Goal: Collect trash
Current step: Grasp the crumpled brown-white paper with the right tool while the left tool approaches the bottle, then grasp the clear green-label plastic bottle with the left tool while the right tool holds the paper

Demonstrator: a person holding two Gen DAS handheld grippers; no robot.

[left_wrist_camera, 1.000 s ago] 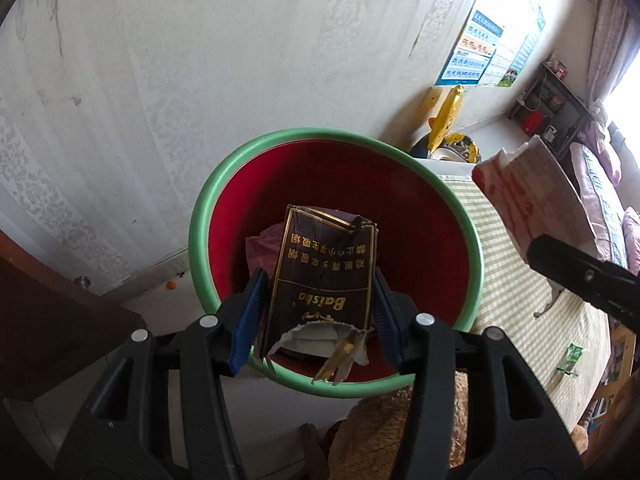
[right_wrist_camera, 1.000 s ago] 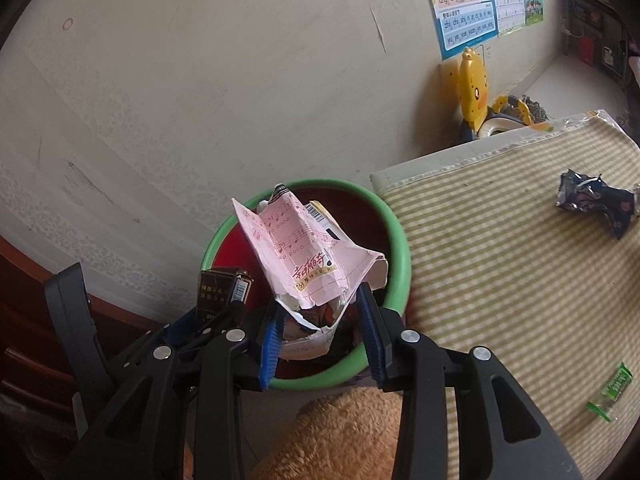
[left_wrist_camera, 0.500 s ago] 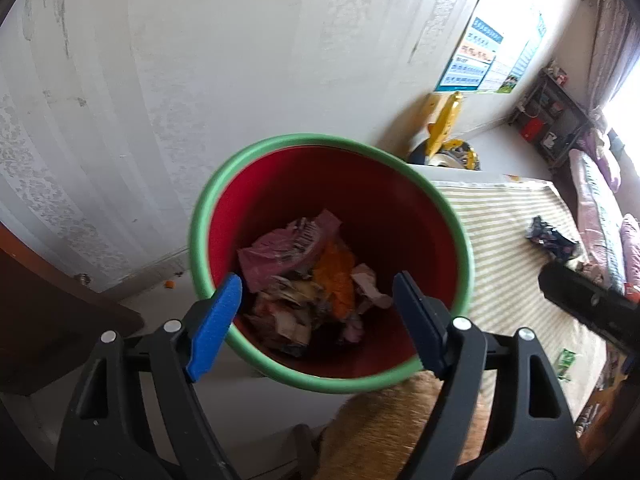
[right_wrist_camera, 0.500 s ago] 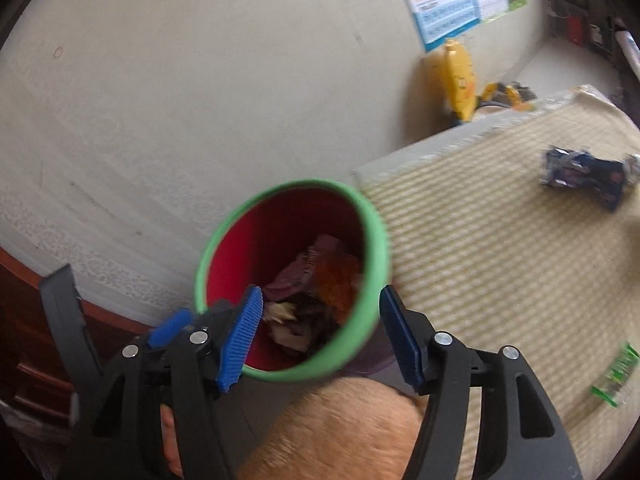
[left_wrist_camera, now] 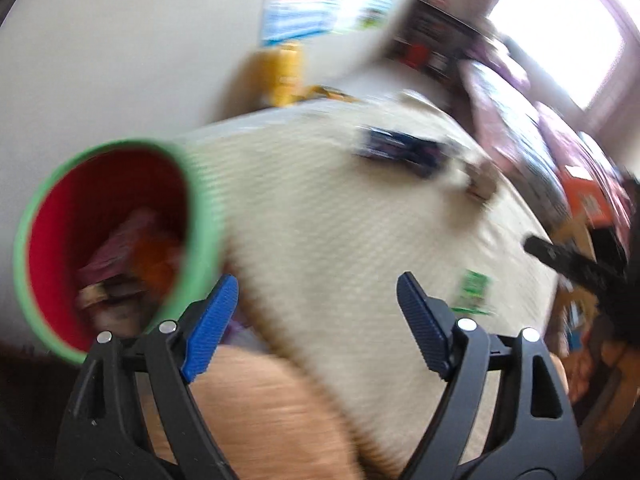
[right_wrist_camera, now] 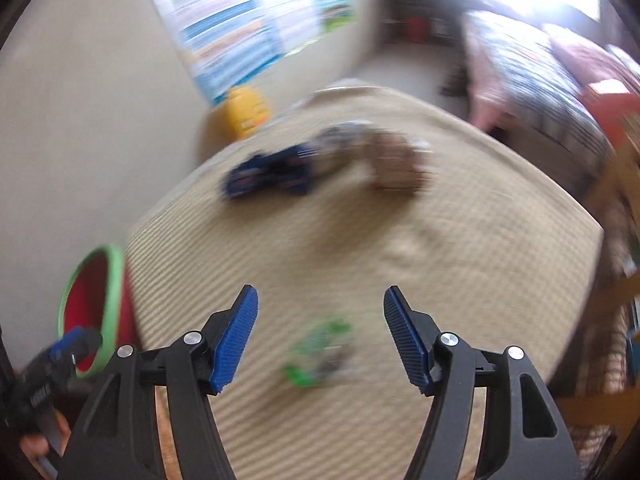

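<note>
Green wrapper between empty, just-widened right gripper jaws, red bin at nine o'clock, left gripper spread, empty

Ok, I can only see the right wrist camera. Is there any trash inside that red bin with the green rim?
Observer: Yes. The left wrist view looks straight into the bin. There is a heap of trash at the bottom, with pink and orange pieces in it.
Operator: And is the left gripper holding anything?
Observer: No. The left gripper has its jaws open with nothing between them. They have just been opening.
</note>
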